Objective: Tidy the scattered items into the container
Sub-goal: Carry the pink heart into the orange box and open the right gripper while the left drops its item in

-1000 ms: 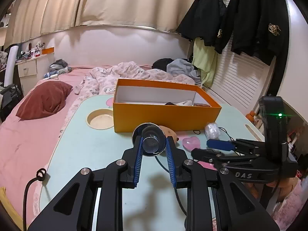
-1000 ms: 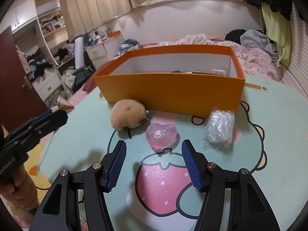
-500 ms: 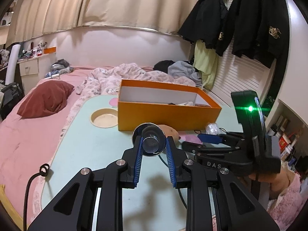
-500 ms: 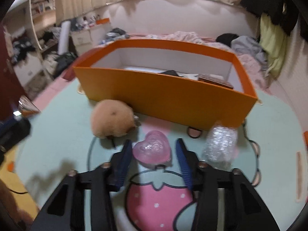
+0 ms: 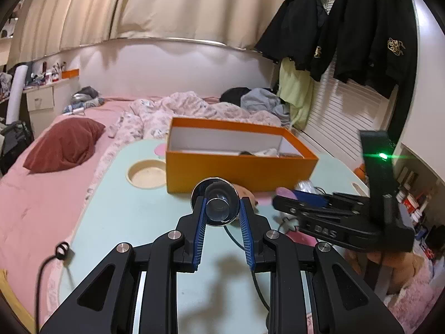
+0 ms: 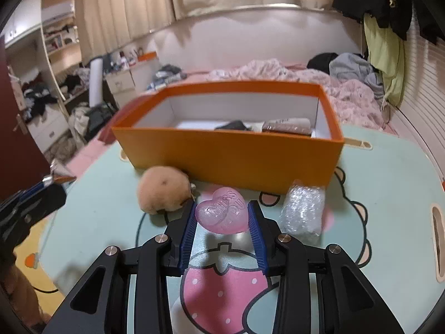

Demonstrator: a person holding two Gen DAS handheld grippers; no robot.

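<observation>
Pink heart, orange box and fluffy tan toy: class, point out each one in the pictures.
pink heart (image 6: 222, 213), right wrist view, centre of its lettered top face
orange box (image 6: 230, 158), right wrist view, middle of near outer wall
fluffy tan toy (image 6: 163, 188), right wrist view, top of its furry body

Home bedroom: pink-sheeted bed (image 5: 41, 194) with dark red pillow (image 5: 64, 144), rumpled floral quilt (image 5: 178, 111), beige curtains (image 5: 167, 5), black jackets (image 5: 361, 27) hanging, cluttered white shelving (image 6: 55, 55).

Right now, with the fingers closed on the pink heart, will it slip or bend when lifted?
The pink heart looks glossy and moulded, so probably stiff, not floppy. Its rounded, smooth sides may slip between the right gripper pads. It seems small, likely light.
</observation>
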